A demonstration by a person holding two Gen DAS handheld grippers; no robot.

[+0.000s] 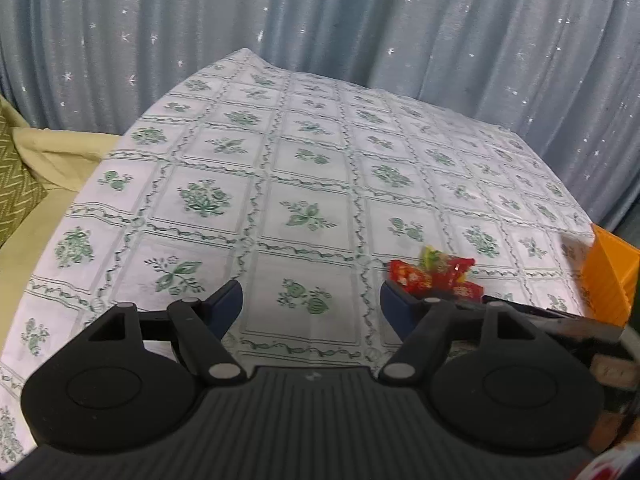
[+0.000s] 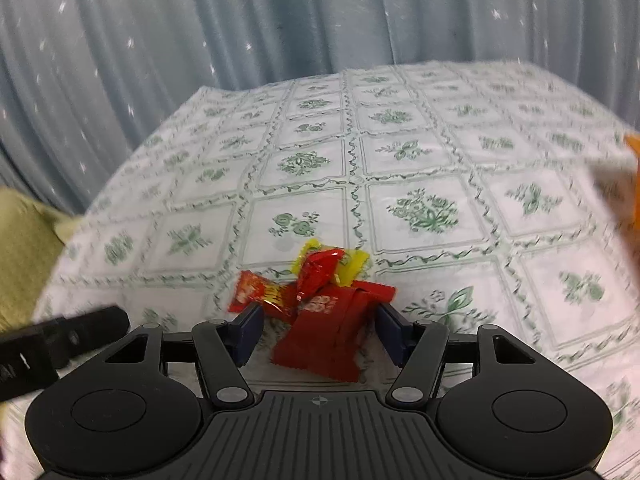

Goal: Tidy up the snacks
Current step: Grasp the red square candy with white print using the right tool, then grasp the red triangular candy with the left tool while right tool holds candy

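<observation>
A small pile of wrapped snacks lies on the floral tablecloth: a large red packet (image 2: 334, 330), a red-and-yellow candy (image 2: 256, 290) and a yellow wrapper (image 2: 352, 266) behind. My right gripper (image 2: 320, 330) is open, its jaws on either side of the large red packet, low over the table. In the left wrist view the same pile (image 1: 434, 274) lies just beyond the right fingertip (image 1: 394, 300). My left gripper (image 1: 312, 298) is open and empty over bare cloth. An orange bin (image 1: 608, 276) stands at the right edge.
The table (image 1: 304, 152) wears a white cloth with green flower squares. Blue starred curtains (image 1: 320, 12) hang behind. A green-yellow cushioned seat (image 1: 24, 184) sits left of the table. The other gripper's dark body (image 2: 60, 340) shows at the left of the right wrist view.
</observation>
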